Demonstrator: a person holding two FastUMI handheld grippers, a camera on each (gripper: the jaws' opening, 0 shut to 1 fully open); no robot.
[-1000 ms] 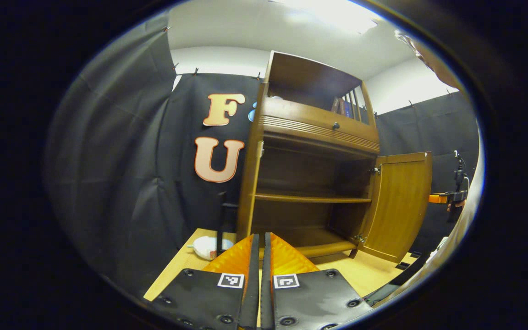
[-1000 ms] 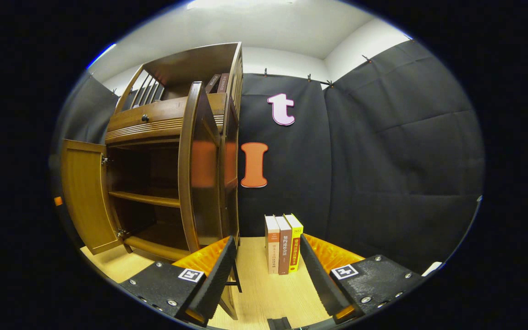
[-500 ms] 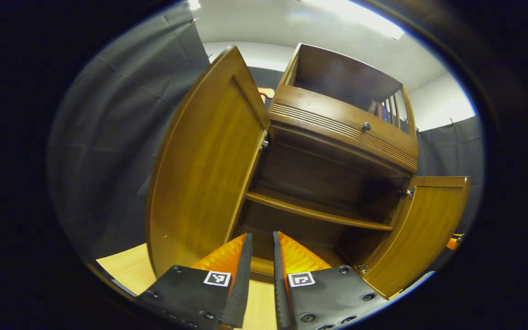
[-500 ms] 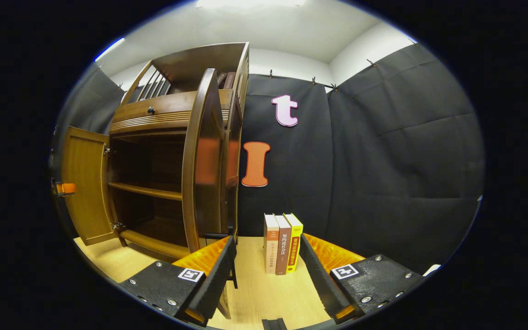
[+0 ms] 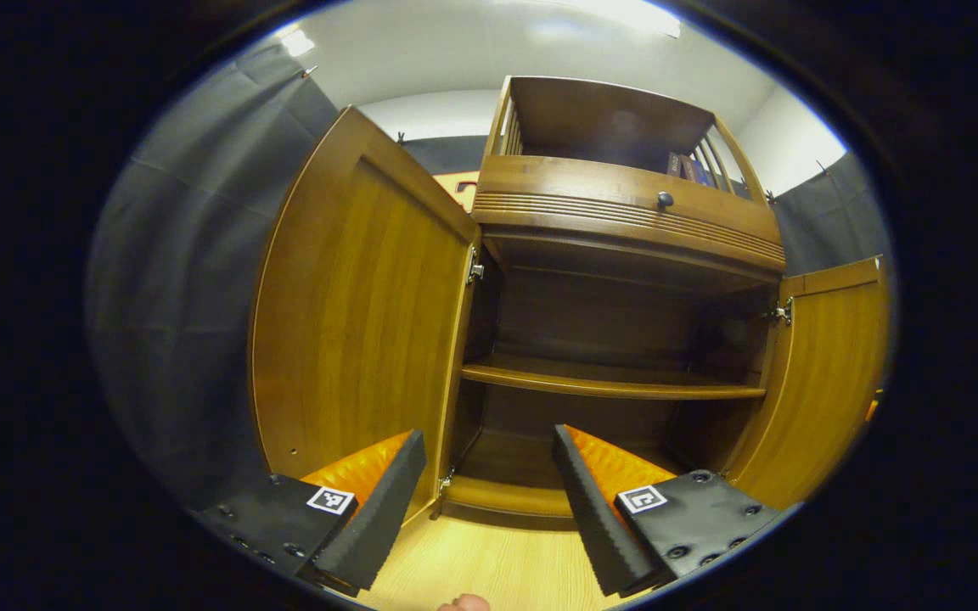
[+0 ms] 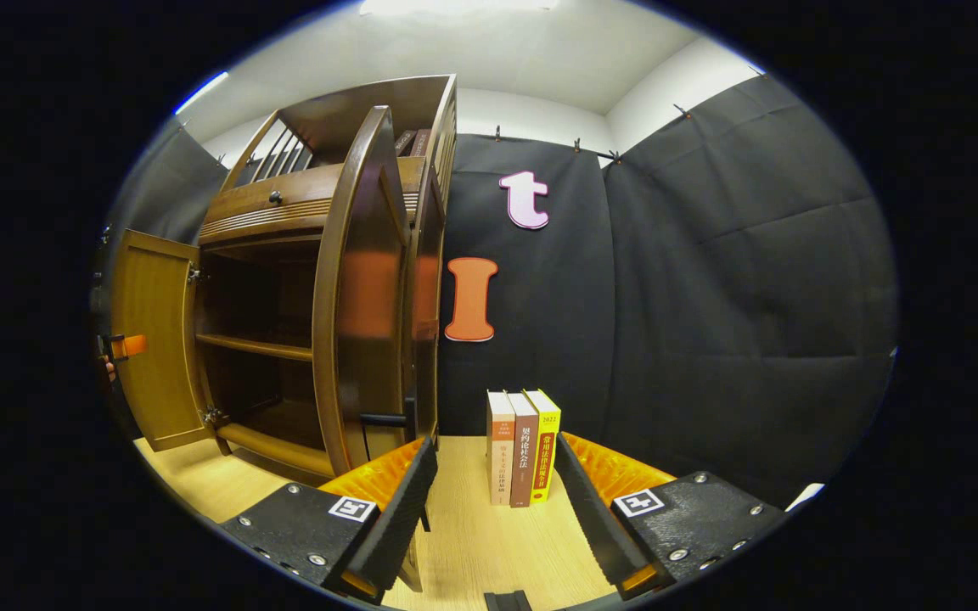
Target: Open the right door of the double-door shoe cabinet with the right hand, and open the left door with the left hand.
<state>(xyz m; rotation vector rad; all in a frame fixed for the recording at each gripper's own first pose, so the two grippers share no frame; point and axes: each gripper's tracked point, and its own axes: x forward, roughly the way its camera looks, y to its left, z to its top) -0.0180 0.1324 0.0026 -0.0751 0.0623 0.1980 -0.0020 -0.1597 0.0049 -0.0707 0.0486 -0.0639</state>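
the brown wooden double-door shoe cabinet [image 5: 625,255] stands on a pale wood-grain tabletop [image 5: 489,568] against black cloth walls under a white ceiling. its left door [image 5: 353,322] and right door [image 5: 829,382] both stand swung out, baring a bare inner shelf [image 5: 608,382]. the left gripper [image 5: 489,484] hangs before the opening, fingers spread wide, holding nothing. in the right gripper view the right gripper [image 6: 493,501] is likewise spread wide and empty, just beside the right door's edge [image 6: 362,288], with three upright books [image 6: 523,445] on the tabletop ahead.
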